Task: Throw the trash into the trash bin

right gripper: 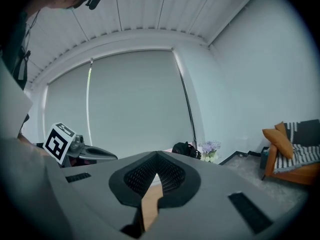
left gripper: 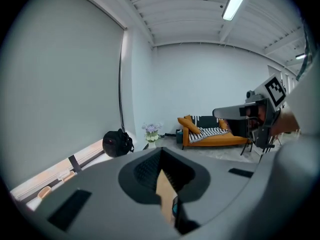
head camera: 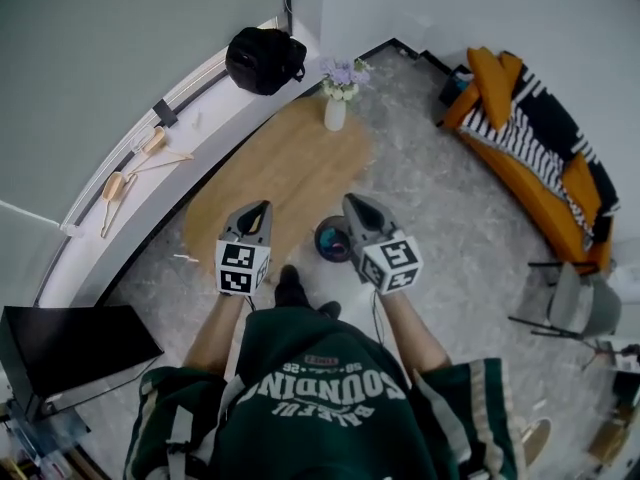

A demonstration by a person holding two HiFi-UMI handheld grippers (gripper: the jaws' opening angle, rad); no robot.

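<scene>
Two grippers sit side by side in front of the person. The left gripper (head camera: 262,208) has its jaws pressed together with nothing between them, and the right gripper (head camera: 352,204) is likewise clenched and empty. Both point out over the room rather than at the floor.

In the head view, the trash bin (head camera: 331,240) shows between them. It is small, round and dark, standing on the grey floor at the near end of the oval wooden table (head camera: 290,168), just beyond the person's dark shoe (head camera: 291,288). Something coloured lies inside it, too small to tell.

At the table's far end stands a white vase of purple flowers (head camera: 337,103). A black backpack (head camera: 264,60) rests on the windowsill (head camera: 205,93), with wooden hangers (head camera: 125,178) further along it. An orange sofa (head camera: 530,168) with a striped blanket stands well apart, on the right.
</scene>
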